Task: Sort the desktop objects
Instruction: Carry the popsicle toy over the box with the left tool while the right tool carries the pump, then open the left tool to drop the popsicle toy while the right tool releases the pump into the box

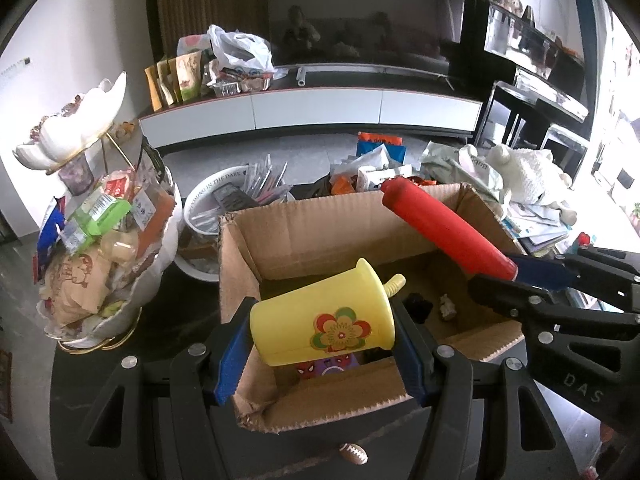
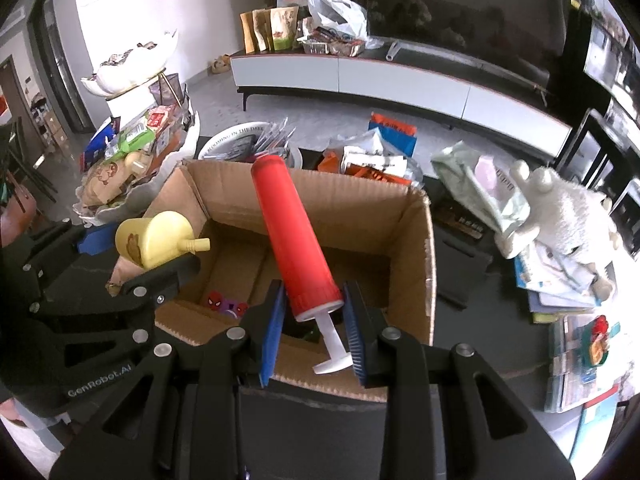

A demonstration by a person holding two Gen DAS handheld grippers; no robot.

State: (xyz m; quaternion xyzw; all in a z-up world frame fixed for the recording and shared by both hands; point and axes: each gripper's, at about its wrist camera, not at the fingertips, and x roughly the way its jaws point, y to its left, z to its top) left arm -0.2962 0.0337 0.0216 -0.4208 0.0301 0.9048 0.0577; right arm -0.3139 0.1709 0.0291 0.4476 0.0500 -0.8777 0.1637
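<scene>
While both things hang over the open cardboard box point(image 1: 280, 240), looks like the putting-in step of the sorting. Left gripper point(image 1: 320, 344) fingers point(image 1: 228, 364) pinching a yellow cup point(image 1: 320, 316) by its two sides, cup lying sideways with its flower sticker facing back and its little spout point(image 1: 394, 283) pointing away past the fingertips. Right gripper point(image 2: 312, 320) fingers point(image 2: 272, 332) pinching the fat end of a red pump point(image 2: 292, 236), white plunger handle point(image 2: 332, 344) poking back between them, red tube sticking out far ahead and up over the box. Below the fingertips, down on the box floor, a purple spider toy point(image 2: 226, 304) and a few small bits. Next move, most likely: lower each thing a bit more, keep clear of the box walls, then spread the fingers to let go. Long pump may need tipping flat to fit. Just behind the left fingers, on the dark table point(image 1: 100, 360), a tiny football point(image 1: 353, 453).
</scene>
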